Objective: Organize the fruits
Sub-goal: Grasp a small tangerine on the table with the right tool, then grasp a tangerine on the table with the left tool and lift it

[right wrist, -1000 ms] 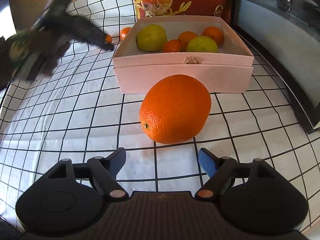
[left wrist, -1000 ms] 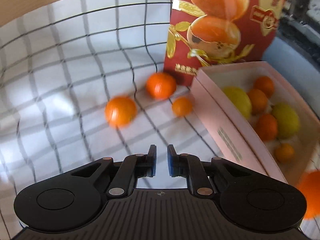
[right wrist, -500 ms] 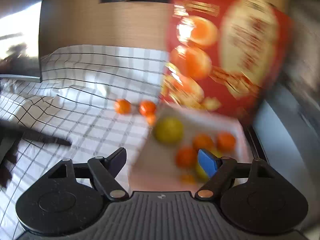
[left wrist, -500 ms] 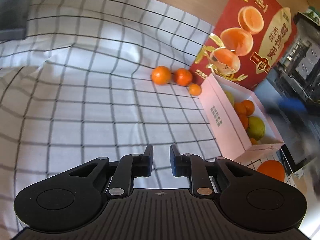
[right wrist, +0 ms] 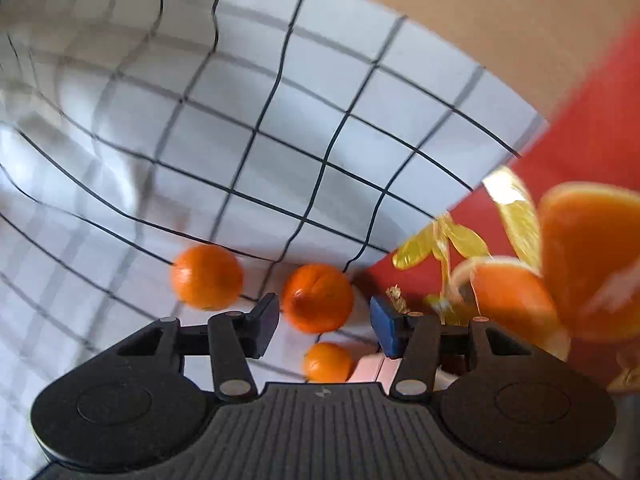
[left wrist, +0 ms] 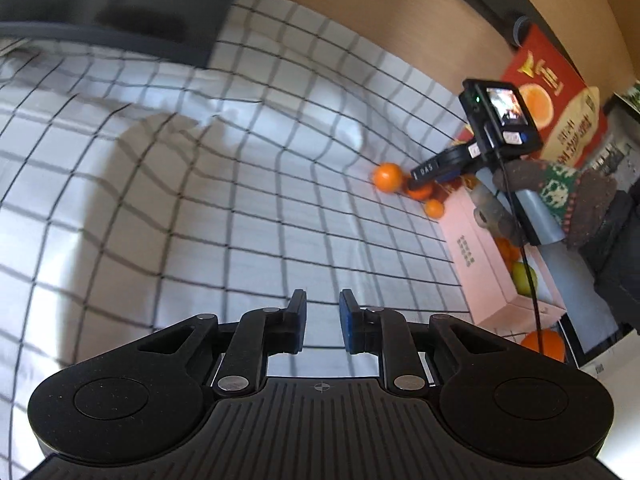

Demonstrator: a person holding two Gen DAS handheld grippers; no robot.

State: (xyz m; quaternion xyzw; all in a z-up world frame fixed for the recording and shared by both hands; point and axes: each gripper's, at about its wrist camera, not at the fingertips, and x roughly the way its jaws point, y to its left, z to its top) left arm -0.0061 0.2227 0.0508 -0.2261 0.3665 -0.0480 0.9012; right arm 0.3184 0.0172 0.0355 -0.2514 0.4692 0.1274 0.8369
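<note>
Right wrist view: the right gripper (right wrist: pixel 324 320) points down at three loose fruits on the checked tablecloth (right wrist: pixel 280 120). Its jaws are closing with a middle orange (right wrist: pixel 318 298) between them, though the pads do not yet press on it. A second orange (right wrist: pixel 206 276) lies just left of the left finger, and a smaller mandarin (right wrist: pixel 328 362) sits nearer, beside the corner of the pink box (right wrist: pixel 370 368). To the right stands a red carton (right wrist: pixel 592 152) printed with orange halves.

Left wrist view: the left gripper (left wrist: pixel 322 326) hangs over bare cloth, well apart from the fruit, its blue-padded fingers nearly together with a narrow gap and nothing between them. Far to the right, a gloved hand (left wrist: pixel 560 200) holds the other gripper over the same three oranges. The pink box runs along the right edge and holds oranges and a yellow-green fruit (left wrist: pixel 526 278). One large orange (left wrist: pixel 544 344) rests on the cloth at the near end of the box.
</note>
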